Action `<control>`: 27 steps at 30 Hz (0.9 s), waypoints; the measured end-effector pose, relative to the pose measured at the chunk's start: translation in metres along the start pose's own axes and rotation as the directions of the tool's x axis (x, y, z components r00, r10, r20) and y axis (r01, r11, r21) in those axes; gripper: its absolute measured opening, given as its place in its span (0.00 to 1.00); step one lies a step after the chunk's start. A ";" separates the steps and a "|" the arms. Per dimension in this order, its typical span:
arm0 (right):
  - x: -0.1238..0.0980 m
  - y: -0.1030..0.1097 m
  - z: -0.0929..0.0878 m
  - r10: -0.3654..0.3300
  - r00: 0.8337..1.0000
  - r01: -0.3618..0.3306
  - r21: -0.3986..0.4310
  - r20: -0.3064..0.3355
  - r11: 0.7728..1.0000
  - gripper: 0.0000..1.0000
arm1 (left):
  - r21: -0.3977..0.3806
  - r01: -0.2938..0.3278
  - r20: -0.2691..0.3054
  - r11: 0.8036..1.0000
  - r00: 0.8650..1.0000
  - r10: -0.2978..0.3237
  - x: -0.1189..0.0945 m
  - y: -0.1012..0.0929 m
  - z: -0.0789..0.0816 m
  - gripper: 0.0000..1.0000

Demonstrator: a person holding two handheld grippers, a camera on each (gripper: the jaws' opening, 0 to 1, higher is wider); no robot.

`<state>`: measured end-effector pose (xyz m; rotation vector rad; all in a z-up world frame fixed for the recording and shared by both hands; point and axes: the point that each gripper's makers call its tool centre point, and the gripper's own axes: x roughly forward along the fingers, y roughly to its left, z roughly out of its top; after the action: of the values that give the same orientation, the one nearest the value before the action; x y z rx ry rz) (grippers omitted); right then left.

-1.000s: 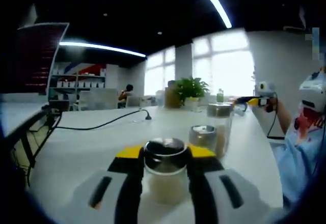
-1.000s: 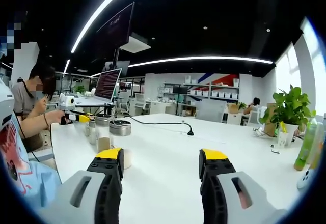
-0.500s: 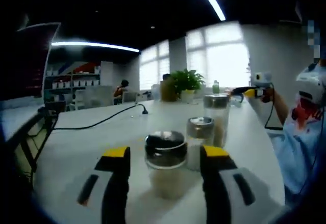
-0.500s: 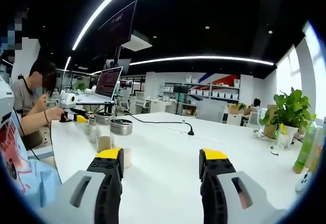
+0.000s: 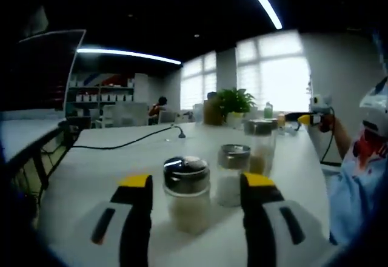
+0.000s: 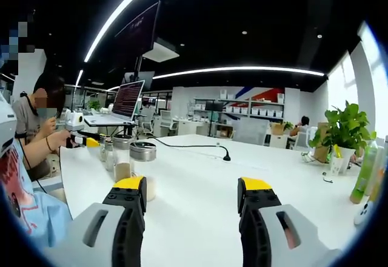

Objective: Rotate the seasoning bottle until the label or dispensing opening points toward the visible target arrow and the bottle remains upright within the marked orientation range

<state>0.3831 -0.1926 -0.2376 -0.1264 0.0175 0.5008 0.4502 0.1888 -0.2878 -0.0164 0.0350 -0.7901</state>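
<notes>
The long white table (image 5: 103, 164) is the landmark for this inspection; everything noted stands on it or hangs over it.

Over its near edge, the left gripper (image 5: 195, 185), grey-bodied with black jaws and yellow tips, has its jaws spread wide and grips nothing. Over another stretch of the table top, the right gripper (image 6: 191, 191), of the same build, likewise stands open and empty, with bare table ahead of it.

The task's thing, a squat clear glass seasoning bottle with a domed metal lid and pale contents (image 5: 187, 191), stands upright on the table between the left jaws, nearer the left-hand one, with a gap on each side. No label is legible through the blur, and the direction of the dispensing opening cannot be told. No target arrow can be made out on the table.

Just behind and to the right of it stands a second, narrower glass shaker with a metal cap (image 5: 231, 173), and behind that a taller clear jar with a metal lid (image 5: 260, 142). A black cable (image 5: 124, 141) trails across the far part of the table.

Judgement: the step in hand appears to be between grips in the rotation. The next move calls for closing squarely on the bottle's body, turning it about its vertical axis without tipping it or knocking the neighbouring shaker.
</notes>
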 end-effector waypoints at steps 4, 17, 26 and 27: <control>0.000 0.000 -0.003 0.003 1.000 -0.003 0.004 -0.008 1.000 0.62 | 0.056 -0.139 -0.007 0.989 0.990 0.140 -0.009 0.011 -0.001 0.62; -0.003 0.007 0.013 0.035 0.997 -0.039 0.057 0.068 0.998 0.63 | 0.012 -0.416 0.010 0.909 0.910 0.415 -0.021 0.016 0.010 0.64; 0.000 0.006 0.008 0.045 0.998 -0.047 0.054 0.052 0.997 0.68 | 0.062 -0.558 0.041 0.828 0.830 0.556 -0.023 0.010 0.022 0.64; 0.000 0.007 0.008 0.050 0.998 -0.052 0.042 0.045 0.998 0.68 | 0.065 -0.574 0.048 0.816 0.819 0.572 -0.024 0.010 0.023 0.64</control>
<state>0.3795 -0.1858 -0.2309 -0.0728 -0.0111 0.5539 0.4415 0.2128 -0.2649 0.0552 -0.0166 -0.1794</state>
